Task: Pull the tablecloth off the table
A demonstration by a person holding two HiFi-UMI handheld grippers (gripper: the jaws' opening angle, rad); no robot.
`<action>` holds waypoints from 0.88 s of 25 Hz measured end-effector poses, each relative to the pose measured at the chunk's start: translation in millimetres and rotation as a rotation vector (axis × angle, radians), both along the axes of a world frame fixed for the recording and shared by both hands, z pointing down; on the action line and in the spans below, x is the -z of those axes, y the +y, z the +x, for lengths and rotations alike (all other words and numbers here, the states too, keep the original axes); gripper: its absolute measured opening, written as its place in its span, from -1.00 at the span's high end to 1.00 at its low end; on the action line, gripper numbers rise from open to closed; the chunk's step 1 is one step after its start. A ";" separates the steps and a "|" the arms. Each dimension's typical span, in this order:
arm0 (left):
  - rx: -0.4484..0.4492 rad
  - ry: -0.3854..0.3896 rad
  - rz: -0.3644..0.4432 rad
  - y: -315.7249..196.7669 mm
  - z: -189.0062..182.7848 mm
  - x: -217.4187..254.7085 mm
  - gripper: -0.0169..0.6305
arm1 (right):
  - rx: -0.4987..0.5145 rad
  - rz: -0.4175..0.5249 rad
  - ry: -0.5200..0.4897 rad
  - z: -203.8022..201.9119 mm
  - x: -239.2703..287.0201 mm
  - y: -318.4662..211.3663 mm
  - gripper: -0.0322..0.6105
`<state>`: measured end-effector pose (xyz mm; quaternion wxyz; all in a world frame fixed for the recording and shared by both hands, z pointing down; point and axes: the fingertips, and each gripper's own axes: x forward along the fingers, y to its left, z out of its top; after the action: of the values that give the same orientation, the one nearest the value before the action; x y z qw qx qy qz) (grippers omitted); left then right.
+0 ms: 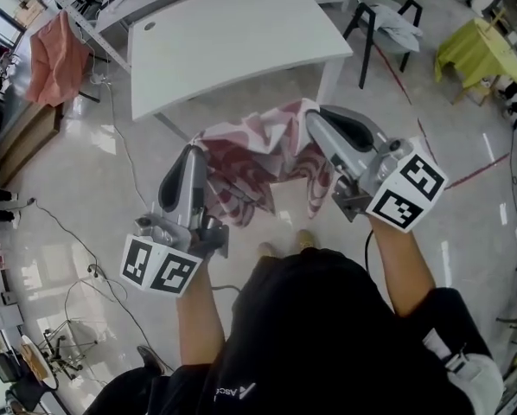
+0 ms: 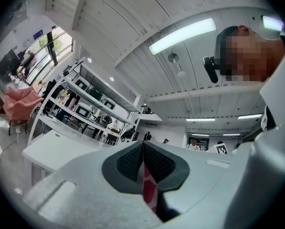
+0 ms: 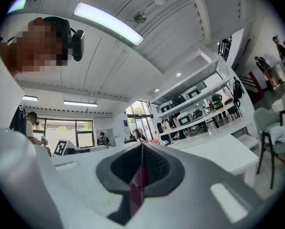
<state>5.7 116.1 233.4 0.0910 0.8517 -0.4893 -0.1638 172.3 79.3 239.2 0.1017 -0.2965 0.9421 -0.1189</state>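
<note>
Over the pale tiled floor (image 1: 86,197), the left tongs (image 1: 195,152) and right tongs (image 1: 315,121) are each clenched on the red-and-white tablecloth (image 1: 258,171). It sags between them roughly from 9 to 3 o'clock, wholly off the bare white desk (image 1: 232,37) at 12 o'clock, with the right tongs nearer it. Only the head view shows that gap; each gripper view shows just a cloth strip pinched between shut pads (image 2: 128,163).

You have one pink cloth (image 1: 58,54) hanging at upper left. At upper right: one black chair (image 1: 384,20), one yellow-green cloth (image 1: 479,50).
</note>
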 end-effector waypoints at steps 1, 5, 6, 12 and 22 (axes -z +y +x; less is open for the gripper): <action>-0.003 -0.002 -0.003 0.2 -0.1 -0.5 0.91 | -0.005 -0.002 0.006 0.1 -1.8 0.8 0.89; -0.017 -0.008 -0.009 -3.3 1.3 -2.6 0.91 | -0.014 -0.008 0.008 1.1 -8.5 1.3 0.89; -0.019 -0.009 -0.009 -3.9 1.7 -2.5 0.91 | -0.014 -0.008 0.009 0.8 -9.3 1.6 0.89; -0.034 -0.007 -0.004 -6.6 3.8 -3.4 0.91 | -0.014 -0.006 0.017 -1.2 -11.6 2.5 0.89; -0.040 -0.007 -0.008 -6.6 4.2 -3.1 0.91 | -0.004 0.002 0.025 -4.0 -8.5 4.3 0.89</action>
<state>9.8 109.5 236.4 0.0960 0.8615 -0.4731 -0.1573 168.3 83.6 247.7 0.0903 -0.2997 0.9429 -0.1140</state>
